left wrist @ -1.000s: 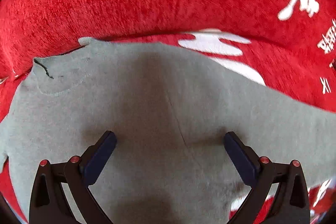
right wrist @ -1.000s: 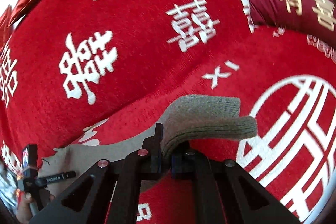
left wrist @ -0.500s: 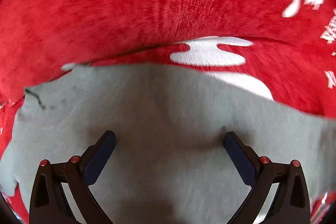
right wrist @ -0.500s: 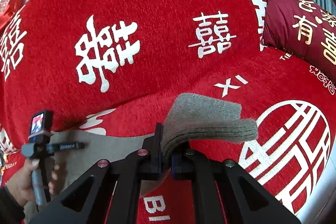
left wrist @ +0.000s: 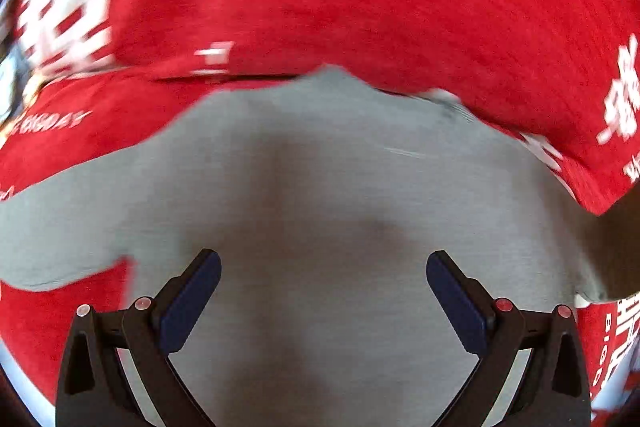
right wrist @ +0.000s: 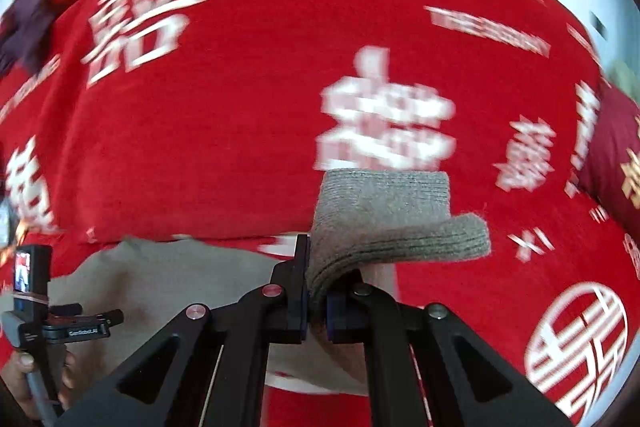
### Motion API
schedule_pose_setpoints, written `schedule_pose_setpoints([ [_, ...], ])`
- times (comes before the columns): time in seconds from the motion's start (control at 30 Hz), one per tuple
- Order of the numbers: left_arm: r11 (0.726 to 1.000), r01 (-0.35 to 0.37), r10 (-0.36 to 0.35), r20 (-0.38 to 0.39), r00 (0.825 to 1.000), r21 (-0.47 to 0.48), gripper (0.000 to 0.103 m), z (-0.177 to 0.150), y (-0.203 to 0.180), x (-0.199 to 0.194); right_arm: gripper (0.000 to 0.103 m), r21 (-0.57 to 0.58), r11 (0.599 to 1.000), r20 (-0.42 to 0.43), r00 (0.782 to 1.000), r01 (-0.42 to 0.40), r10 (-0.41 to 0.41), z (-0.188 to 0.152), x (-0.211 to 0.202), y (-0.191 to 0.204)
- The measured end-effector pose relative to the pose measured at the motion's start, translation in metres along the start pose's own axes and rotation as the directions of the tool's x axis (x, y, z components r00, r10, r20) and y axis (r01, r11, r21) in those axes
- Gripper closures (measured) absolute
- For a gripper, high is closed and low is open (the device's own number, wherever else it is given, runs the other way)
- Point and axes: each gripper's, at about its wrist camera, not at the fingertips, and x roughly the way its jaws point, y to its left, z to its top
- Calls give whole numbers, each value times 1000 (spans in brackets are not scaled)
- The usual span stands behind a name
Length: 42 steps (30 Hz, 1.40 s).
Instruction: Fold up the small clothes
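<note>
A small grey knit sweater (left wrist: 320, 195) lies spread on a red sofa seat. My left gripper (left wrist: 323, 263) is open above the sweater's body, its dark fingers wide apart, holding nothing. My right gripper (right wrist: 316, 287) is shut on the ribbed cuff of the sweater's sleeve (right wrist: 384, 215), which stands up and curls over to the right above the jaws. The rest of the sweater (right wrist: 160, 279) lies flat to the left in the right wrist view. The left gripper's handle and camera (right wrist: 30, 291) show at the lower left there, held by a hand.
The red sofa cover (right wrist: 248, 107) with white characters rises as a backrest behind the sweater. A dark red cushion (right wrist: 616, 155) sits at the right. A dark purple cloth (right wrist: 24, 27) lies at the upper left. The seat's front edge drops off at the right (left wrist: 600, 211).
My left gripper has swung over the sweater; the neckline moved from left to upper right in its view. My right gripper has carried the held cuff leftward, toward the sweater's body. Both views are blurred.
</note>
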Motion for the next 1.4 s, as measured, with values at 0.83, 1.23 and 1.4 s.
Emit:
schedule_pose_setpoints([
  [0.83, 979, 18, -13, 25, 1000, -204, 0, -43, 157, -22, 19, -320, 875, -322, 910, -363, 259, -96, 104, 293],
  [1.23, 993, 105, -101, 69, 992, -52, 0, -22, 42, -36, 19, -41, 988, -300, 945, -152, 133, -73, 107, 97],
  [1.4, 966, 240, -246, 64, 967, 90, 0, -13, -40, -28, 19, 9, 990, -420, 898, -142, 133, -105, 136, 70],
])
